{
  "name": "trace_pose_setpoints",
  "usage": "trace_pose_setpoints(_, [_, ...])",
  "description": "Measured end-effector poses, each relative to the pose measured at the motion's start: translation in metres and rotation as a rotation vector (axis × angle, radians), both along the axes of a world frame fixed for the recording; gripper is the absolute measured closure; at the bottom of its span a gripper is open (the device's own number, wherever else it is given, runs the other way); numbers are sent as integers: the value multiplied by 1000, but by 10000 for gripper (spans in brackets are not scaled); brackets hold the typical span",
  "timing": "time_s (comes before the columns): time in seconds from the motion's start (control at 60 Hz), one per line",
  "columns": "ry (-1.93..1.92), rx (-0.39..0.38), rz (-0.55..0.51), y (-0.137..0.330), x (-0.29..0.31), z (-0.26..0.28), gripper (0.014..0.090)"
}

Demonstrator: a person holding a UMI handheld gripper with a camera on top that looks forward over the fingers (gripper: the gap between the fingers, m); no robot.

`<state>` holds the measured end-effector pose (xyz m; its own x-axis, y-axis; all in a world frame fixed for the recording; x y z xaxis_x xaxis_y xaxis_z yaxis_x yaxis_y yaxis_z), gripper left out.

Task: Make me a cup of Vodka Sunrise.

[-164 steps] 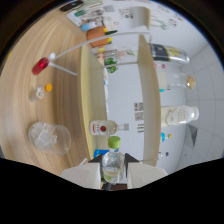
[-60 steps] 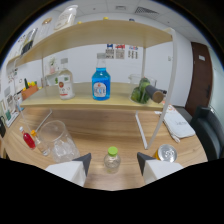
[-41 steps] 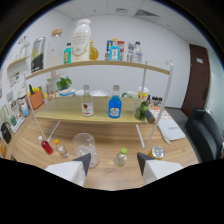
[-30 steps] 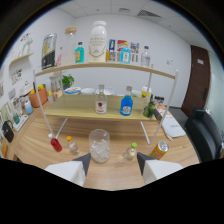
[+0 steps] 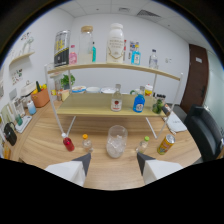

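Glass centred on surface, two-tier shelf behind it, gripper low centre of frame.

Glass (image 5: 116, 141) sits mid-frame on the surface (image 5: 45, 145), just beyond the gripper (image 5: 113, 162), whose fingers stand apart with nothing between them. Left of glass: two small bottles (image 5: 68, 144). Right of glass: another small bottle (image 5: 143, 145), then a can (image 5: 166, 144). Behind, the shelf (image 5: 110, 105): lower tier carries a clear bottle (image 5: 116, 98), with a spray bottle (image 5: 139, 102) to its right; top tier carries a row of tall bottles (image 5: 116, 44). Chair (image 5: 204, 131) at far right.

Single gripper-mounted view faces forward over open fingers (image 5: 112, 159) toward glass (image 5: 116, 141) and shelf rack (image 5: 112, 105) beyond.
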<state>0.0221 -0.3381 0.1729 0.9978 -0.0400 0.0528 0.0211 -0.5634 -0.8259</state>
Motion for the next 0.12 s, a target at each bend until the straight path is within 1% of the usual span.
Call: trace_pose_setpoints(0.117, [-3, 0, -8, -1, -3, 0, 189])
